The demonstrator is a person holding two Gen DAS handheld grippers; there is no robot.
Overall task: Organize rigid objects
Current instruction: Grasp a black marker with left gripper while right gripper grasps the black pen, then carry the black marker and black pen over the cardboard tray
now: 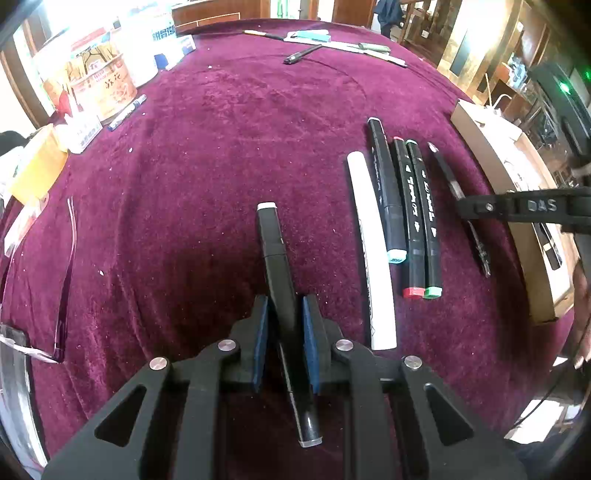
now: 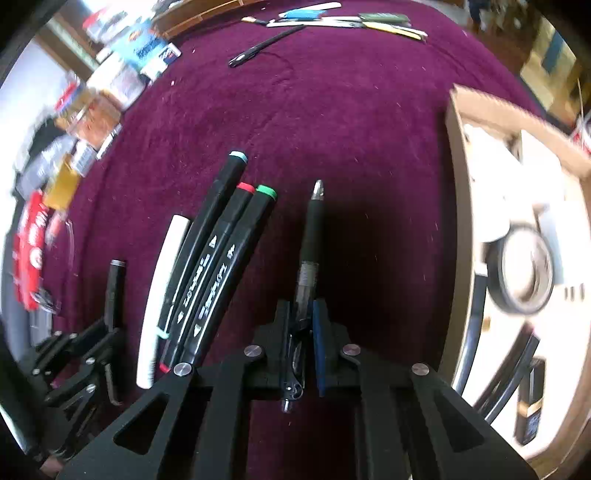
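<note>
The left gripper (image 1: 286,325) pinches a black white-capped marker (image 1: 275,254) over the maroon velvet tablecloth (image 1: 221,147). The right gripper (image 2: 304,325) clamps a black silver-tipped pen (image 2: 312,236) beside four aligned markers (image 2: 218,258).

I seem to be in a furnished room, perhaps a shop or hall: my worktop (image 1: 221,147) wears a burgundy velvet cloth, printed cartons (image 1: 99,81) crowd one edge, and wooden cabinets (image 1: 218,13) and doorways stand behind.
</note>
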